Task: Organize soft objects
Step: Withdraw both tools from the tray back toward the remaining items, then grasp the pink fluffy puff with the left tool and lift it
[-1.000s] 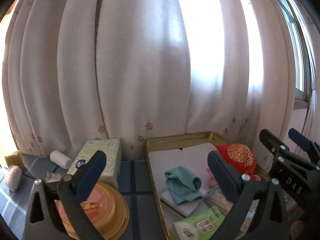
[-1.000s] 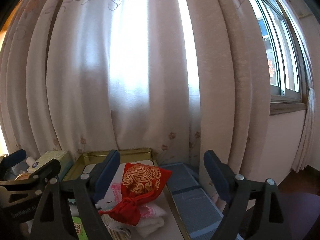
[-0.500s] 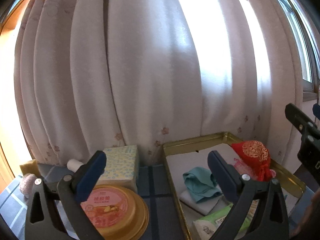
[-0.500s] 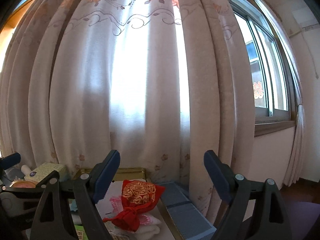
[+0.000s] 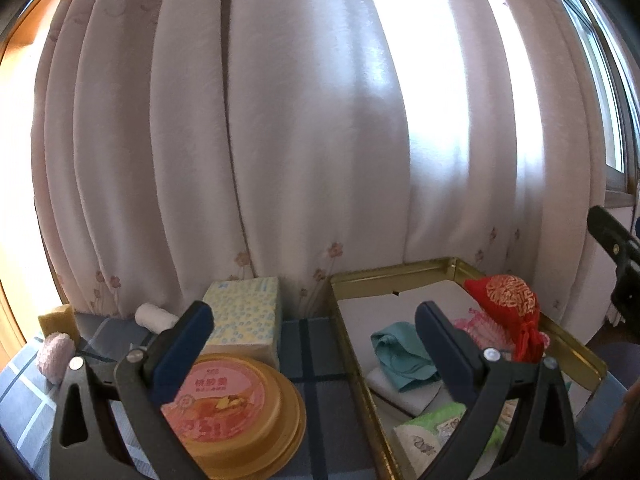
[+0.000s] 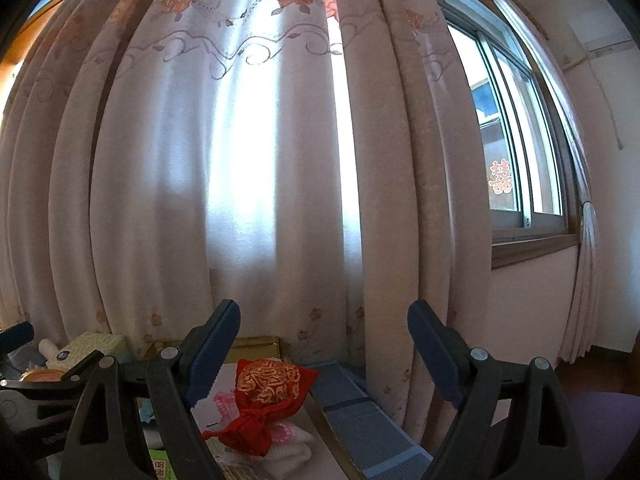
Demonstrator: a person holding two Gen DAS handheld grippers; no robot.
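Curtains, pale w/ small flower print, fill the far side; window at right, partly uncovered. Counter has a blue-grey checked cloth.

Gold tray on right half of counter. Inside: red pouch w/ gold embroidery at far right, lying on pink lacy item; teal cloth mid-tray on a folded white cloth; green wipes pack at near end.

Left of tray, outside it: tissue box at far edge, round orange lidded tub just in front of it, touching or nearly so. Further left: white roll, pink fuzzy item, yellow sponge at far left corner.

Left hand-held gripper: released, jaws wide, nothing between pads; hangs above counter, straddling tub and tray edge. Right hand-held gripper: also released, jaws wide apart, nothing gripped; red pouch sits below and beyond its left finger, not touching.
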